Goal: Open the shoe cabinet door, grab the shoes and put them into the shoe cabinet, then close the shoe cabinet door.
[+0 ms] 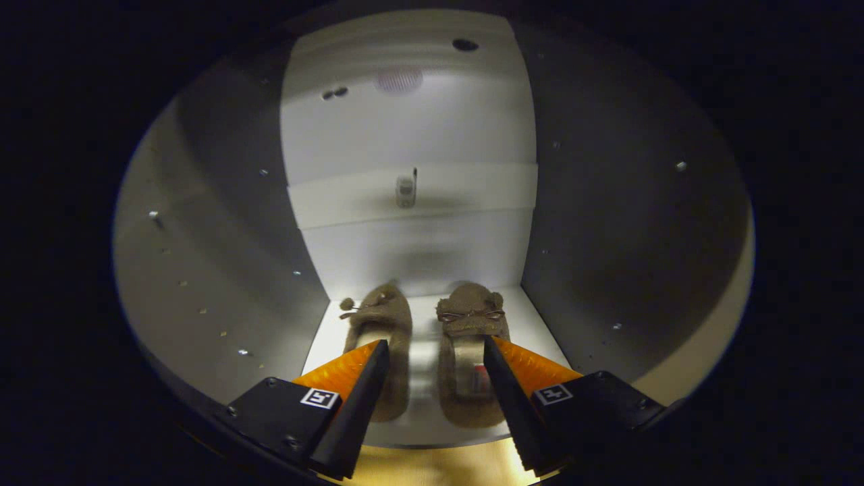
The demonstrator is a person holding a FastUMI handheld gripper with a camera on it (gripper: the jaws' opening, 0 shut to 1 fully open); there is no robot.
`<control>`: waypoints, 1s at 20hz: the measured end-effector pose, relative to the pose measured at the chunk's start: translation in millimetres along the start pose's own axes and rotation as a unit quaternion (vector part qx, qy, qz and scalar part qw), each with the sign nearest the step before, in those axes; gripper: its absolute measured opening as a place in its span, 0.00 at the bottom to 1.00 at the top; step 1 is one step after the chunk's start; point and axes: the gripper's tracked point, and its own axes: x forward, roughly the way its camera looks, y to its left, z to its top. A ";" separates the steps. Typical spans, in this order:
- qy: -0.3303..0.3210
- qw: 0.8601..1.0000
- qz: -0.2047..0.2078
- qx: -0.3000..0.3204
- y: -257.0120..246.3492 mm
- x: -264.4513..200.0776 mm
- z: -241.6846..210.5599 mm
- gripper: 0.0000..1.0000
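Two brown fuzzy slippers sit side by side on the white floor of the shoe cabinet point(412, 135), toes toward its back wall. The left slipper point(386, 317) and the right slipper point(472, 317) each carry a small bow. My gripper point(435, 351) is open, its orange-and-black fingers point(364, 378) spread wide just in front of the slippers' heels. Nothing is held between the fingers. The left finger overlaps the left slipper's heel and the right finger overlaps the right slipper's inner side.
The cabinet's grey side walls point(223, 243) rise on both sides with small shelf-pin holes. A small metal fitting point(406, 189) sits on a white ledge at the back wall. A wooden floor strip point(432, 466) lies below the cabinet's front edge.
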 end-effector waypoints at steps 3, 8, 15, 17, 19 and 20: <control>-0.063 0.997 0.020 -0.030 16.7 -61.9 20.0 0.99; -0.150 0.986 0.042 -0.050 25.0 -184.9 33.9 0.98; -0.212 0.974 0.071 -0.025 -5.4 -333.8 17.1 0.98; -0.224 0.972 0.068 -0.002 -30.5 -367.8 14.5 0.98; -0.227 0.972 0.059 0.010 -59.1 -400.8 6.2 0.98; -0.227 0.972 0.054 0.011 -72.7 -412.8 2.5 0.98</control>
